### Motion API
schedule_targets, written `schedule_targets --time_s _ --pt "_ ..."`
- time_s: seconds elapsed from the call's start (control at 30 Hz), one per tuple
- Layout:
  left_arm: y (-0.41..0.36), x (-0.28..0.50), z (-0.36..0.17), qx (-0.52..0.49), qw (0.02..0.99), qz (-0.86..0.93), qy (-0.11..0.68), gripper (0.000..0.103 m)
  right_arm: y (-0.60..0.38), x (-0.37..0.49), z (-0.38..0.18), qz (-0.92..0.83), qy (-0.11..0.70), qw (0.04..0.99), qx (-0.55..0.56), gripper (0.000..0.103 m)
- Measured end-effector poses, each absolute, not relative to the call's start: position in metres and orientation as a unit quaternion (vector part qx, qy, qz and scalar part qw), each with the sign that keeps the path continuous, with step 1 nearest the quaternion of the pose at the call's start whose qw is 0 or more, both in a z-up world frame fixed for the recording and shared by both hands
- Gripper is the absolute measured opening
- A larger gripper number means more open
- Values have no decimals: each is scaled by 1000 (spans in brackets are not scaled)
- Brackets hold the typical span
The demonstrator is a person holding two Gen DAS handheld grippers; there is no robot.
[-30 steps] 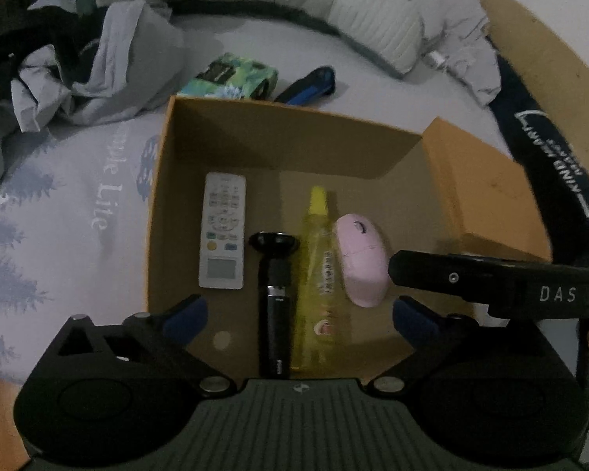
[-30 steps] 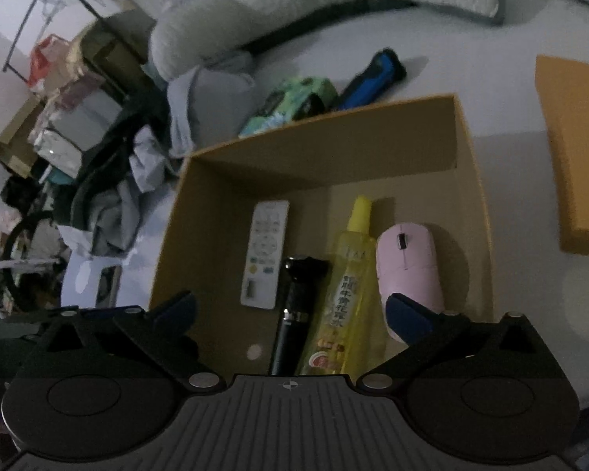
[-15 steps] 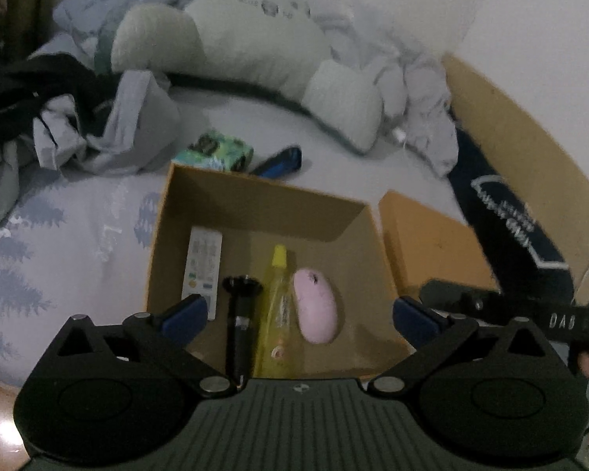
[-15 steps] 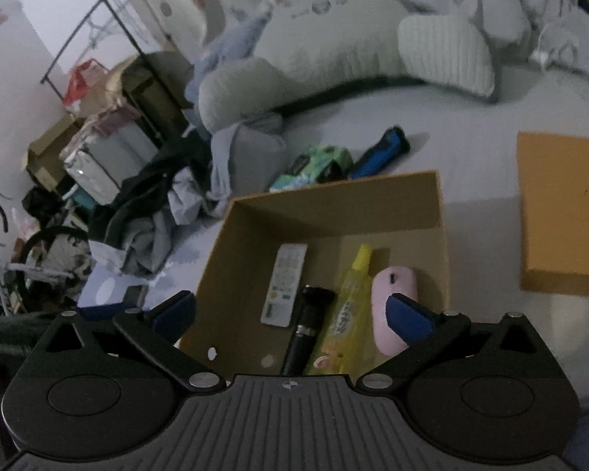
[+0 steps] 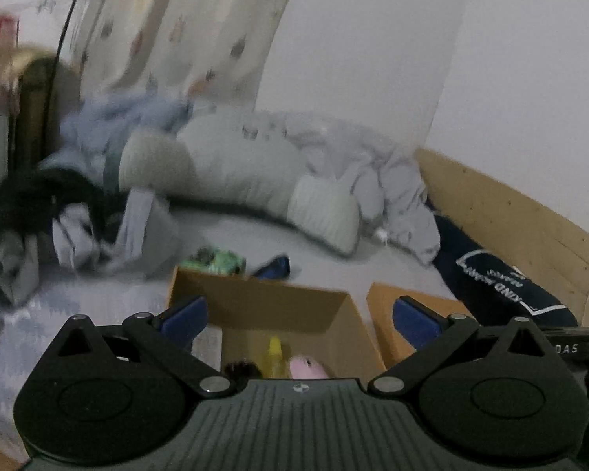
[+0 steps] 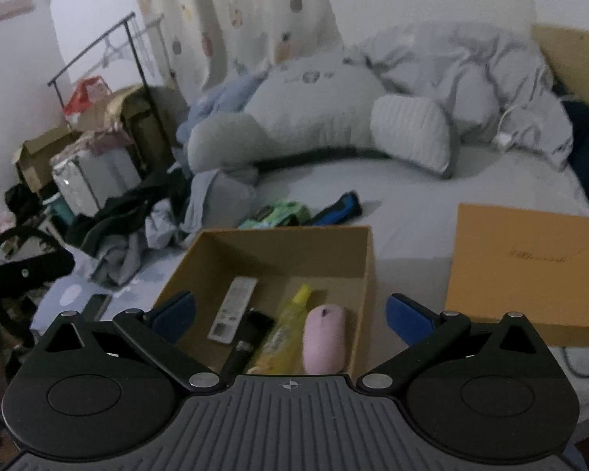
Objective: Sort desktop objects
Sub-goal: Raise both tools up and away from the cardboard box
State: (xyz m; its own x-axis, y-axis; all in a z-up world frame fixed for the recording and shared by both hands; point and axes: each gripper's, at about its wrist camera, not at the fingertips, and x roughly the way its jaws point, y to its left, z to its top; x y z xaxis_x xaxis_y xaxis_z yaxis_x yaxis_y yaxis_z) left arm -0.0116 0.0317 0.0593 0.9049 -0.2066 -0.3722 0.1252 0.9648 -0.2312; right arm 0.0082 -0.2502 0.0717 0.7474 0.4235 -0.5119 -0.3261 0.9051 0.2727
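Observation:
An open cardboard box [image 6: 367, 259] [image 5: 263, 300] sits on the bed. Inside lie a white remote [image 6: 233, 308], a black shaver [image 6: 249, 335], a yellow bottle [image 6: 286, 333] and a pink mouse [image 6: 324, 337]. My right gripper [image 6: 290, 314] hangs open above the box's near edge, nothing between its fingers. My left gripper [image 5: 298, 320] is open too, raised and pulled back; only the mouse top [image 5: 306, 367] and bottle cap [image 5: 275, 347] peek out. Behind the box lie a green packet [image 6: 278, 214] and a blue-black object [image 6: 339, 208].
The orange box lid [image 6: 524, 267] lies right of the box. A large grey plush pillow [image 6: 310, 117] and crumpled bedding [image 6: 471, 78] fill the back. Clothes [image 6: 129, 216] pile at the left; a wooden bed frame [image 5: 510, 212] runs along the right.
Both grippers have lifted and drawn back from the box, tilting upward, so the box looks smaller and lower while the wall and curtain have come into view. Both stay open.

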Motion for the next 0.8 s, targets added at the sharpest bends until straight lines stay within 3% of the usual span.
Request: schedule_targets --time_s 0.17,0.57,0.8 --pt "21 -26 52 -88 980 -95 153 103 -271 -4 55 228 266 933 82 103" --pt "7 -30 37 -100 976 -107 159 103 -297 -26 35 195 223 953 63 103" --pt "-2 -32 31 -83 974 -120 173 103 -297 -24 22 160 245 955 48 103"
